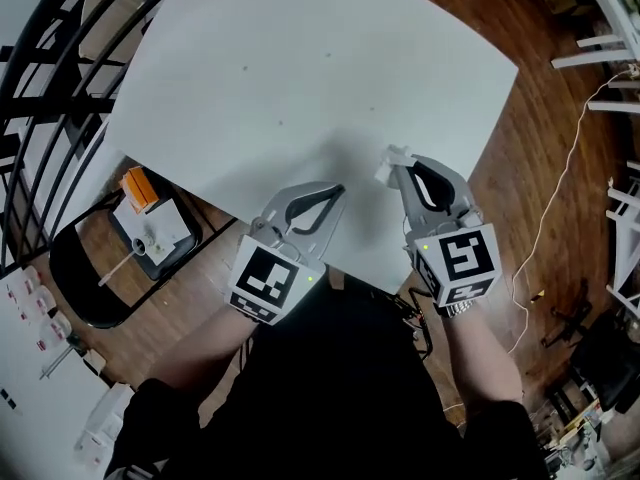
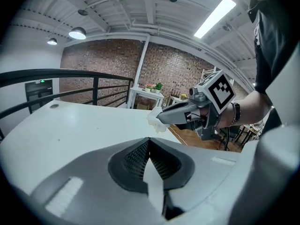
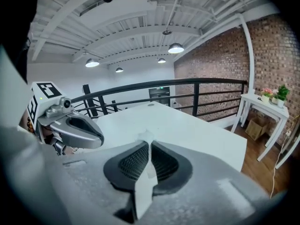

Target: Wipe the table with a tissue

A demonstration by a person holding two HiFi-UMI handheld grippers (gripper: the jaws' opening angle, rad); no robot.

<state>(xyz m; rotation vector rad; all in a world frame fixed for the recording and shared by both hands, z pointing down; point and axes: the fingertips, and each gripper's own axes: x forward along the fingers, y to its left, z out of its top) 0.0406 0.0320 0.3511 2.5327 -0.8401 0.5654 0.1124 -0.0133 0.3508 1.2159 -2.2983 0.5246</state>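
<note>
A small crumpled white tissue [image 1: 387, 164] sticks out of the tips of my right gripper [image 1: 398, 170], which is shut on it just above the near part of the white table [image 1: 300, 68]. In the right gripper view the tissue [image 3: 146, 136] peeks out past the closed jaws. The left gripper view shows the right gripper [image 2: 159, 117] with the tissue [image 2: 153, 121] at its tip. My left gripper [image 1: 338, 192] is beside it on the left, shut, with nothing seen in it. Both point forward and down over the table's near edge.
A black railing [image 1: 40, 78] runs along the table's left side. Below it, a black chair [image 1: 80, 268] holds a tray with an orange box [image 1: 138, 190]. To the right lie wooden floor, a white cable [image 1: 560, 198] and white furniture [image 1: 610, 48].
</note>
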